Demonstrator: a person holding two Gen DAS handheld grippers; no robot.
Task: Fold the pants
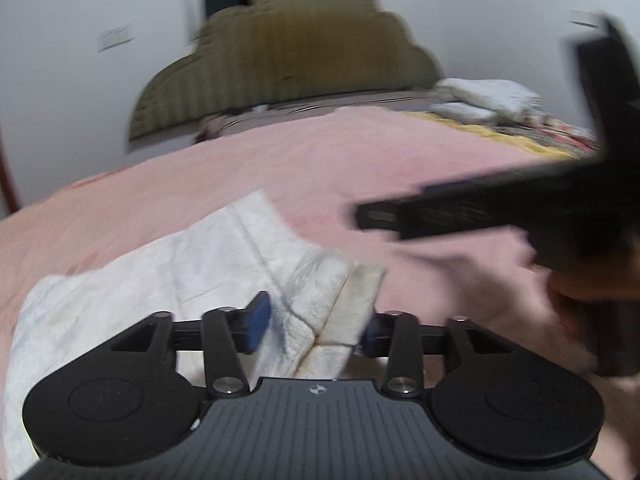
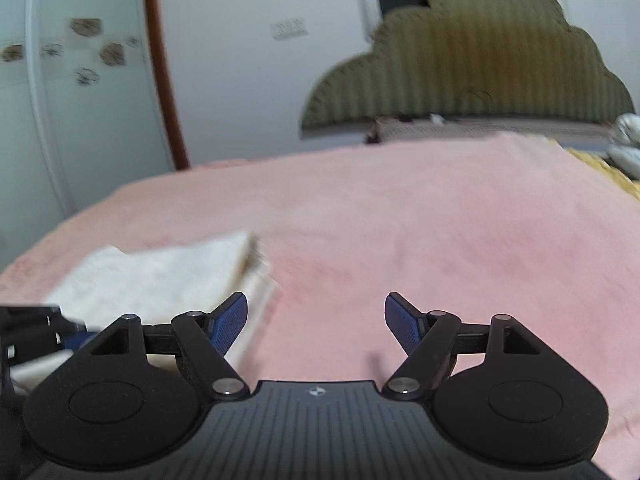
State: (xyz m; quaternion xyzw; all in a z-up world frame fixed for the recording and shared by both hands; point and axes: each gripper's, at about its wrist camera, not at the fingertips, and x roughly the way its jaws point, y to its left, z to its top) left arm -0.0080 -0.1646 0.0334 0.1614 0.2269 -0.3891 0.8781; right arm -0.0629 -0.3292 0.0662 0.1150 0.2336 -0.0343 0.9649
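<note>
A pink blanket [image 2: 420, 216] covers the bed, with an olive scalloped headboard [image 2: 472, 64] at its far end. The folded white pants [image 1: 168, 280] lie on the blanket's near left part, long axis slanting toward the headboard. The left gripper [image 1: 316, 326] tilts down, jaws parted around the pants' folded corner. Right of the pants, the right gripper [image 2: 316, 320] hangs released over bare blanket.

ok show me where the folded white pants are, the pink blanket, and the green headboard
folded white pants [image 1: 208, 264], left wrist view, on the flat top layer.
pink blanket [image 2: 440, 220], right wrist view, on a bare stretch right of the pants.
green headboard [image 2: 472, 64], right wrist view, on its ribbed middle.
</note>
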